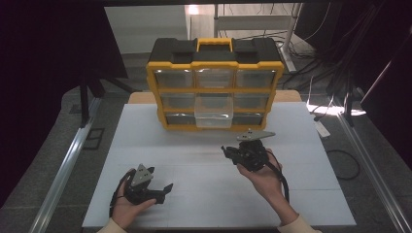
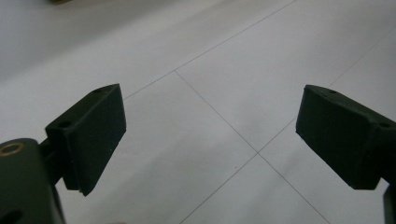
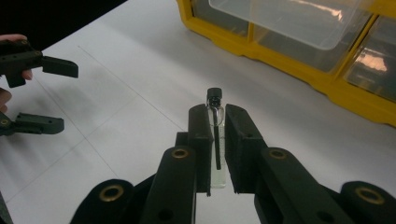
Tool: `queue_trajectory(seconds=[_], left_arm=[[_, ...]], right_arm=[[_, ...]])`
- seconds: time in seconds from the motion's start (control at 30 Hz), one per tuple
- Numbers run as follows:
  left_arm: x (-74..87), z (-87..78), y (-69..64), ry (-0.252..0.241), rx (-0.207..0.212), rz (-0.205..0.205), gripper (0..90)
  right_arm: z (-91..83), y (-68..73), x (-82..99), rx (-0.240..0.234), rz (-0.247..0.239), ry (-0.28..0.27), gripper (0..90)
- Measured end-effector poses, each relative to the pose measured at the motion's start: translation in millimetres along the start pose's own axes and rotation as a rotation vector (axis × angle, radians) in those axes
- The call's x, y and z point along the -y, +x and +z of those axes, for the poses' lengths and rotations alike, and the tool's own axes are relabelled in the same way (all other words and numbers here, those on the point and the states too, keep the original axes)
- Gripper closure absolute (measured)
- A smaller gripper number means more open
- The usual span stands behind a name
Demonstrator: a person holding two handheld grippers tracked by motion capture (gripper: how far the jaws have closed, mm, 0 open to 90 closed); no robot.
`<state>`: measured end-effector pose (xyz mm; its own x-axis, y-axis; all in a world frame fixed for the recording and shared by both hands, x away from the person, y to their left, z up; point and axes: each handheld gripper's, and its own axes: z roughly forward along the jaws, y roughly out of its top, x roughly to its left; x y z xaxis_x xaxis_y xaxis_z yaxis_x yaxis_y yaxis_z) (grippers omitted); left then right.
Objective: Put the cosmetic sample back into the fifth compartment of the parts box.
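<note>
Vial (image 3: 216, 140) between fingers (image 3: 201, 140); organizer (image 3: 299, 42) beyond

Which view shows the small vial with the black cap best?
The right gripper view: the vial stands close between the right gripper jaws, its clear glass and dip stick visible. In the high view I cannot make it out in that gripper.

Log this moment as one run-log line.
right gripper: shut on vial | left gripper: open, over white table | organizer: middle drawer pulled out

Black tongs (image 3: 217, 154) with brass-ringed screw holes, trailing black cables, pale cuffs (image 1: 296, 226).
</note>
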<state>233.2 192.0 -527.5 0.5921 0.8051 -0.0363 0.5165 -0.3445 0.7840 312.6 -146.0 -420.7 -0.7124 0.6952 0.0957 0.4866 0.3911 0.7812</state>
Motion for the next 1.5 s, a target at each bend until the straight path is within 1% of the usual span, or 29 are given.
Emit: queue_trajectory(seconds=[0.1, 0.23, 0.37, 0.53, 0.77, 0.9, 1.0, 1.23, 1.5], left_arm=[[0.0, 0.0, -0.2, -0.003, 0.0, -0.002, 9.0], [-0.1, 0.1, -0.1, -0.003, -0.001, -0.002, 9.1], [-0.2, -0.3, -0.2, -0.004, -0.002, -0.001, 9.1], [-0.3, -0.2, -0.4, -0.004, -0.001, -0.001, 9.1], [-0.3, -0.4, -0.4, -0.006, -0.002, 0.001, 9.1], [-0.4, -0.4, -0.5, -0.008, -0.003, 0.001, 9.1], [-0.4, -0.5, -0.6, -0.008, -0.003, 0.001, 9.1], [-0.4, -0.7, -0.8, -0.008, -0.004, -0.001, 9.1], [-0.8, -0.2, -1.0, -0.008, -0.007, 0.003, 9.1]], right_arm=[[-4.0, 0.6, -1.9, -0.009, 0.001, -0.016, 81.1], [-9.8, 1.1, -4.7, -0.013, -0.011, -0.05, 81.0], [-15.8, 0.7, -6.7, -0.023, 0.0, -0.082, 81.0], [-22.1, 0.0, -8.9, -0.021, -0.004, -0.113, 81.1], [-28.0, -0.9, -11.1, -0.023, -0.002, -0.139, 81.1], [-31.1, -1.1, -12.2, -0.015, 0.0, -0.151, 81.1], [-34.8, -1.6, -13.7, -0.016, 0.003, -0.172, 81.1], [-39.4, -1.8, -15.8, -0.013, 0.009, -0.199, 81.1], [-42.2, 0.0, -20.8, -0.021, 0.0, -0.214, 81.0]])
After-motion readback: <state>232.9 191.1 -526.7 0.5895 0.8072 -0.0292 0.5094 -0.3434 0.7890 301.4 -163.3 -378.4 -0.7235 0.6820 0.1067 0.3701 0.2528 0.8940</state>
